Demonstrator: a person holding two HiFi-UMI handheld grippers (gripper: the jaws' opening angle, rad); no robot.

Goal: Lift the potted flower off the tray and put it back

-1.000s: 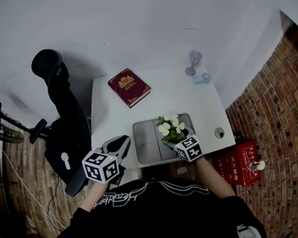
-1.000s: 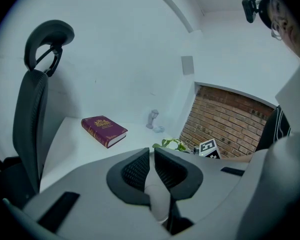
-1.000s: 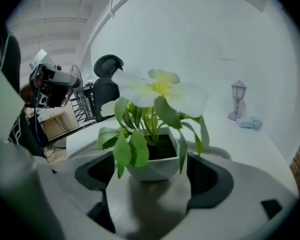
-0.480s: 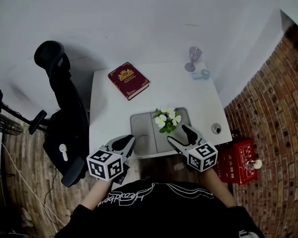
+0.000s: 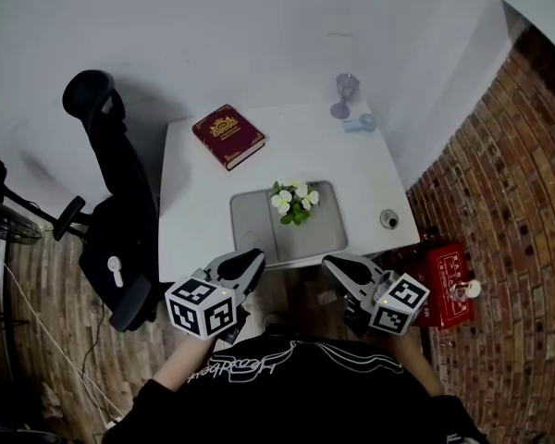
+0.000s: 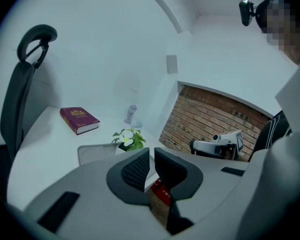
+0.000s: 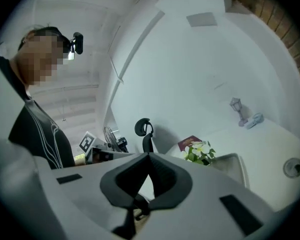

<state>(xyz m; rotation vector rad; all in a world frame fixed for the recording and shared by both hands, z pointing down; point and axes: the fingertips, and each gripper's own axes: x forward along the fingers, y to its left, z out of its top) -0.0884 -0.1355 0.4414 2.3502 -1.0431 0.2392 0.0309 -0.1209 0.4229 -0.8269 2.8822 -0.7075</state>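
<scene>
Right tongs [image 5: 333,265] withdrew, shut; potted flower [image 5: 293,202] on tray [image 5: 259,239], apart.

Head view: potted flower [image 5: 293,200], pot hidden under leaves, on tray [image 5: 259,234]. Round thing [image 5: 388,218] right of tray too small to identify. Same for pale item [image 5: 361,124] behind tray.

There was one table [image 5: 194,220], one tray [image 5: 259,231], one potted flower [image 5: 294,202], one book [image 5: 228,136], one goblet [image 5: 345,95], one office chair [image 5: 120,188] at left and one red box [image 5: 446,265] at lower right; two grippers: left gripper [image 5: 248,265], right gripper [image 5: 339,268].
</scene>
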